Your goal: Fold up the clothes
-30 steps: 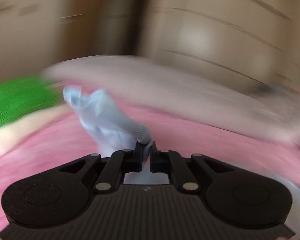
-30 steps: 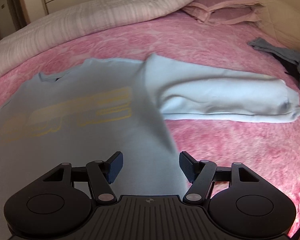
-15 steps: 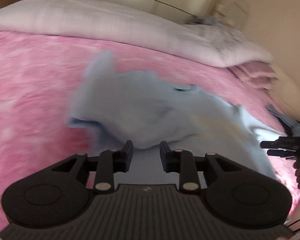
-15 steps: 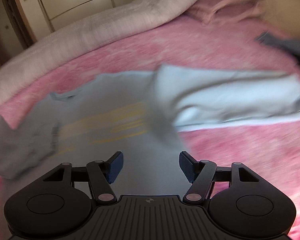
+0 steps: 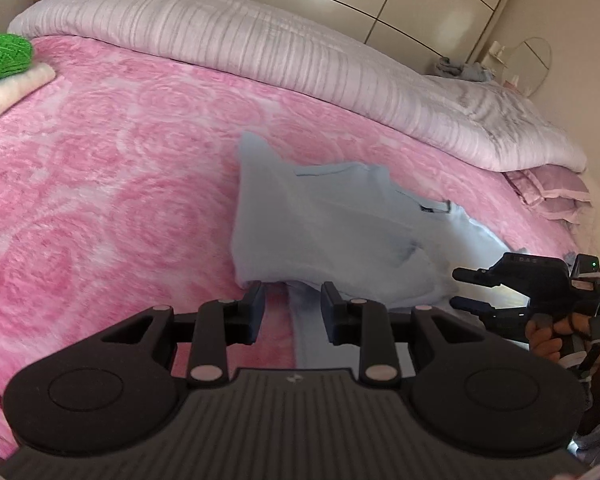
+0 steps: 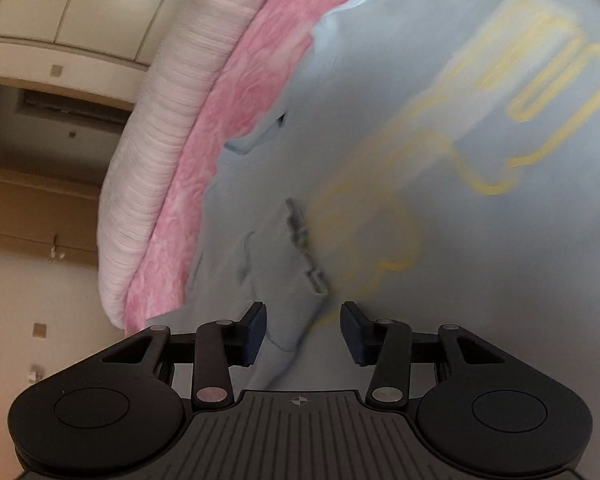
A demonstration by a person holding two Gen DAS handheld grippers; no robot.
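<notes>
- A light blue sweatshirt (image 5: 332, 236) lies on a pink bedspread, in the middle of the left wrist view and slightly right of centre.
- One sleeve (image 5: 260, 184) is folded over the body; its flap reaches from the upper centre of the frame down to just above the bottom centre.
- The neck opening (image 5: 436, 206), with a dark label inside, sits right of centre.
- In the right wrist view the sweatshirt fills the centre and right of the frame, tilted.
- A yellow outlined print (image 6: 500, 120) runs across its chest, from the upper right toward the lower centre.
- The cloth is rumpled and creased near the bottom centre.
</notes>
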